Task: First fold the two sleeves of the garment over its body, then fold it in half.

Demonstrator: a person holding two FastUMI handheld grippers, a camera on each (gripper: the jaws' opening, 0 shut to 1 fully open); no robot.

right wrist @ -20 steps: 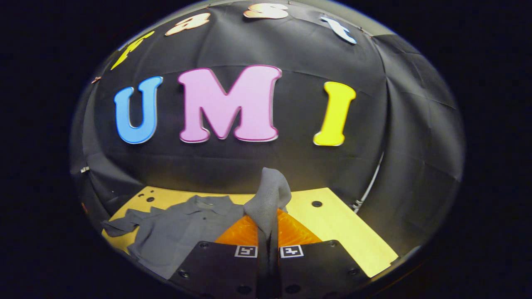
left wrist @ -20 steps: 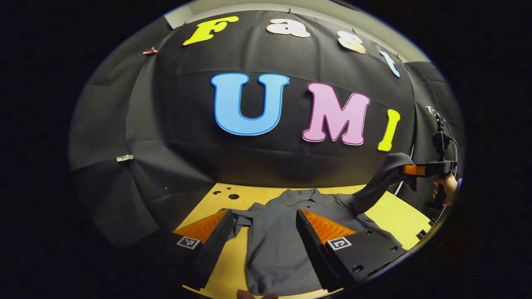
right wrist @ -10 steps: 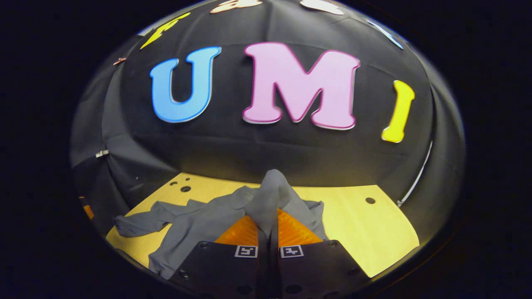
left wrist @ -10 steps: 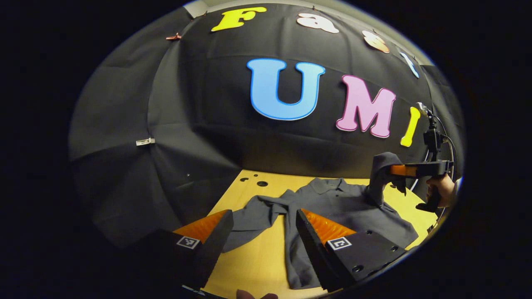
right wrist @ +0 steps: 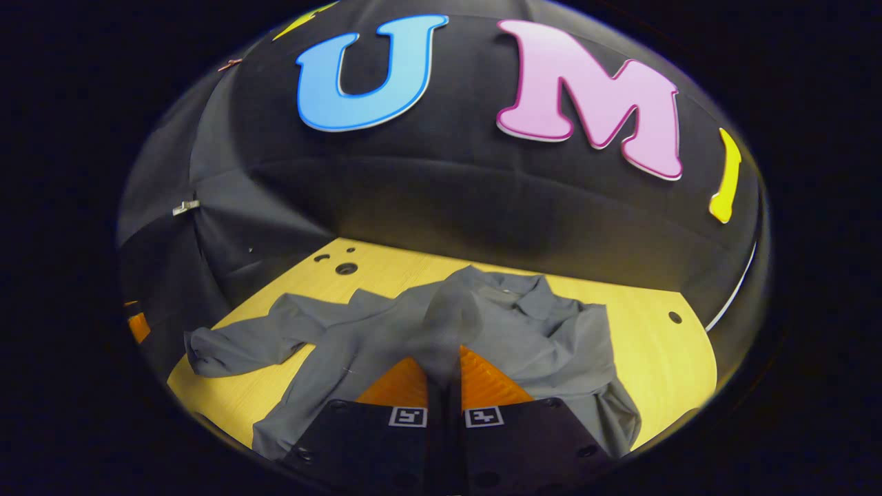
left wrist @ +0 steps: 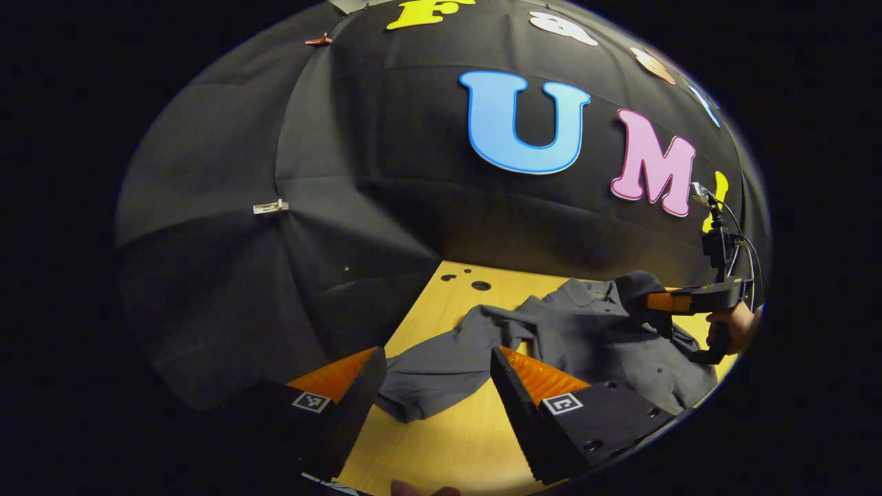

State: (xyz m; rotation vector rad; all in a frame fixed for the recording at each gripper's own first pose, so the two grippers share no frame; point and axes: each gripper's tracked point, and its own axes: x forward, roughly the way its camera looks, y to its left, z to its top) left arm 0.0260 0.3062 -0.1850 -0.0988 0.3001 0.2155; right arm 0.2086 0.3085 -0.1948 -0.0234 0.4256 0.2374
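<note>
The left gripper view looks from low over the table's (left wrist: 441, 441) near-left corner toward the back wall, the garment (left wrist: 586, 337) at its 3 o'clock. The right gripper view sits close above that garment (right wrist: 496, 331), facing the same wall. Both share the garment, tabletop and wall; the left gripper view also catches the right gripper (left wrist: 665, 302) at 3 o'clock.
</note>
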